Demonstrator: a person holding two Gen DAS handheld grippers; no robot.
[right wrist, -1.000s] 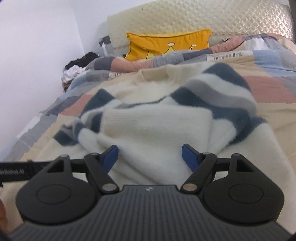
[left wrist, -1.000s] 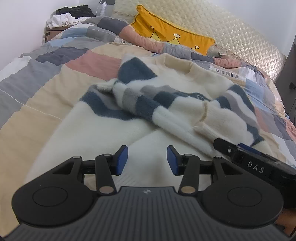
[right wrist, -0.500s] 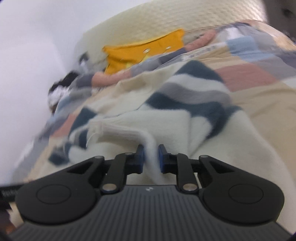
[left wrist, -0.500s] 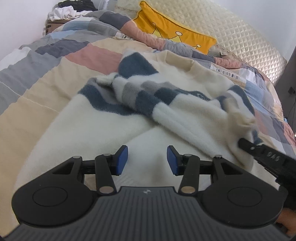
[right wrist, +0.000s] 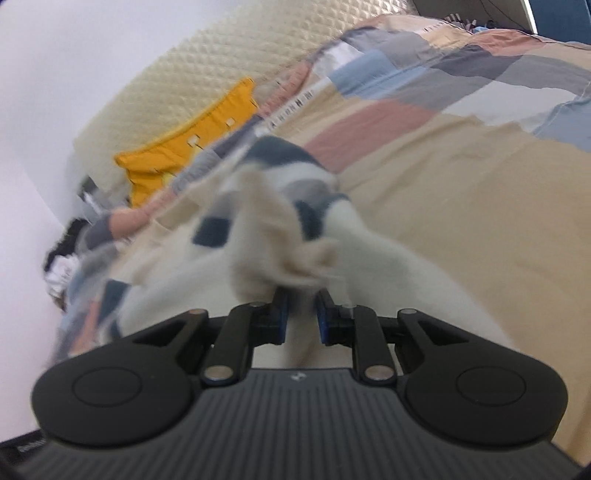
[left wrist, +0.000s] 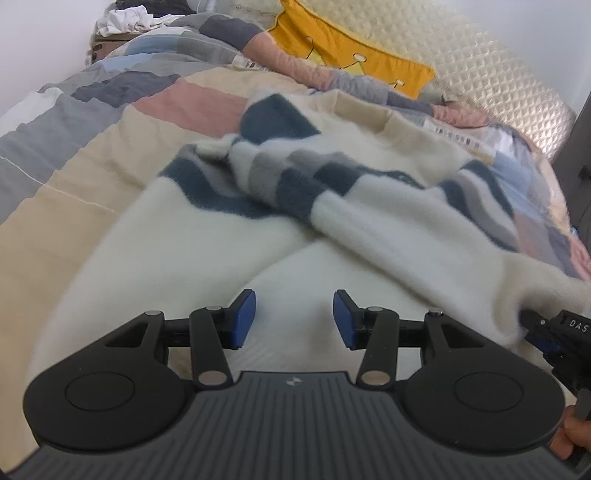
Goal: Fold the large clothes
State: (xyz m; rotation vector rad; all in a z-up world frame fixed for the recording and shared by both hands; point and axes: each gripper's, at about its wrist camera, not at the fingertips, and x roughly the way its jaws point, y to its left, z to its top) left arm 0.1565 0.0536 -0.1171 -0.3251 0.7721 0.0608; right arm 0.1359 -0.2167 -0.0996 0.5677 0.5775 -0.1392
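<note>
Looking down the left wrist view: one bed (left wrist: 85, 192) under a patchwork quilt in beige, pink, grey and blue, white wall to the left, quilted cream headboard (left wrist: 480, 81) at the far end. One yellow cushion (left wrist: 354, 55) leans on it. One pile of clothes (left wrist: 129, 16) sits top left beside the bed. One sweater (left wrist: 229, 266), cream with navy and grey stripes, lies across the quilt, one sleeve draped over its body. Left gripper (left wrist: 293, 319) hovers over the sweater's lower edge, jaws spread, nothing between them. Right gripper (left wrist: 554, 332) enters at the right edge, gripping the sleeve cuff.

Right wrist view, tilted and blurred: same bed, headboard, cushion; a dark blue object in the top right corner, unclear what. Right gripper (right wrist: 301, 317) pinches the cream sleeve cuff, fabric bunched between the pads.
</note>
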